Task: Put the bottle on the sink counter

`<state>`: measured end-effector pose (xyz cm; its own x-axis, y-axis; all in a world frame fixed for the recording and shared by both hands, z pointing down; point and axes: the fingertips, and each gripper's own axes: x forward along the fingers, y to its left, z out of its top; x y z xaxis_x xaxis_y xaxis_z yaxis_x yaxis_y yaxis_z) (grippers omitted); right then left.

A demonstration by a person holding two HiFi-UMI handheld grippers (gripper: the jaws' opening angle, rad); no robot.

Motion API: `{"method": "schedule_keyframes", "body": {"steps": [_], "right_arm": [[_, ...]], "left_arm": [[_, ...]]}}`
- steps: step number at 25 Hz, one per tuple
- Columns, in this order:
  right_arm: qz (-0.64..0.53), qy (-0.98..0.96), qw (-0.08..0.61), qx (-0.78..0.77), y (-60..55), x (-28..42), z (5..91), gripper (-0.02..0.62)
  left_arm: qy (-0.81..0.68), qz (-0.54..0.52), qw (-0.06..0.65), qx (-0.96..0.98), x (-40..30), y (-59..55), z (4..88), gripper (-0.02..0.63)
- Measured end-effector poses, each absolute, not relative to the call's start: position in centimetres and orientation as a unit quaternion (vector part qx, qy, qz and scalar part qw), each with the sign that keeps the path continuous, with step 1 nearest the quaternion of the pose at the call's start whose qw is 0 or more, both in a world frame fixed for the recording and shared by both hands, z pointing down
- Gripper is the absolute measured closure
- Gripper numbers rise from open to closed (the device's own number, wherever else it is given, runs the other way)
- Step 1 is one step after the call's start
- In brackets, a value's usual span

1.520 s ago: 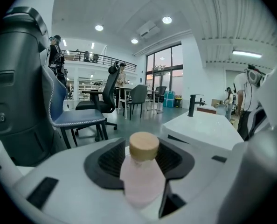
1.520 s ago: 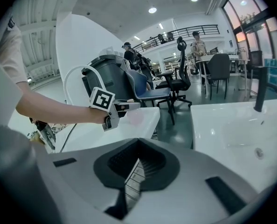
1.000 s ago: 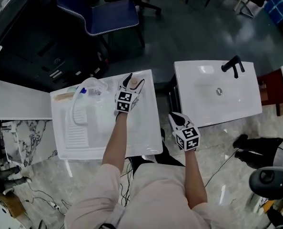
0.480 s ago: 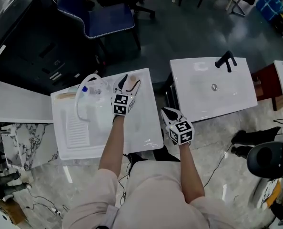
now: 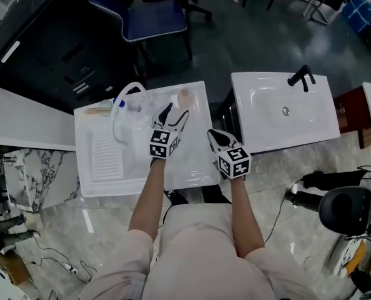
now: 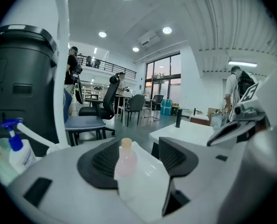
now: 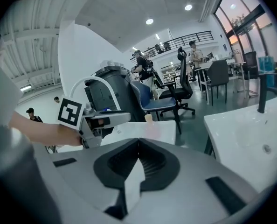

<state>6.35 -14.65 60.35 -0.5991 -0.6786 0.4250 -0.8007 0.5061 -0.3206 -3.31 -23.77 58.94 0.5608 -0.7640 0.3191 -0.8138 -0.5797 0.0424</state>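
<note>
A small pale pink bottle [image 5: 184,95] with a tan cap stands upright on the flat counter at the far right corner of the white washboard sink [image 5: 192,167]. My left gripper [image 5: 175,112] is open just short of the bottle and not touching it. In the left gripper view the bottle [image 6: 126,157] shows beyond the spread jaws of that gripper [image 6: 136,161]. My right gripper [image 5: 212,134] hangs shut and empty over the gap between the two sinks. In the right gripper view its jaws [image 7: 137,148] meet, and the bottle [image 7: 148,119] shows far ahead.
A white arched faucet [image 5: 122,108] and a blue-topped spray bottle [image 5: 118,104] stand at the washboard sink's back left. A second white sink [image 5: 279,136] with a black faucet [image 5: 304,78] is on the right. A blue chair [image 5: 154,24] and a dark bin stand behind.
My left gripper has let go of the bottle and drawn back toward me; the bottle stays standing on the counter corner. The right gripper has drifted left, closer to the left sink.
</note>
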Motion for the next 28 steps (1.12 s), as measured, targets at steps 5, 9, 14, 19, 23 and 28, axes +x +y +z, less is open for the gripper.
{"method": "schedule_keyframes", "body": {"steps": [5,9,14,19,23,28], "right_arm": [[0.254,-0.852,0.121,0.441,-15.0,6.0,60.4,0.590],[0.254,-0.847,0.116,0.453,-15.3,5.6,60.2,0.589],[0.249,-0.845,0.117,0.458,-15.5,5.0,59.7,0.590],[0.242,-0.847,0.114,0.460,-15.7,4.2,59.4,0.589],[0.237,-0.841,0.115,0.472,-15.7,5.0,59.5,0.589],[0.235,-0.841,0.119,0.474,-15.7,5.1,59.4,0.591]], "left_arm": [[-0.461,0.133,0.114,0.870,-5.1,-21.6,58.7,0.341],[-0.474,0.136,0.115,0.862,-6.4,-20.3,58.1,0.341],[-0.480,0.152,0.099,0.858,-6.6,-18.8,57.0,0.341],[-0.497,0.164,0.112,0.844,-7.6,-18.0,57.0,0.341],[-0.500,0.159,0.119,0.843,-7.7,-17.1,57.1,0.341],[-0.506,0.160,0.124,0.838,-8.0,-16.1,57.4,0.346]]}}
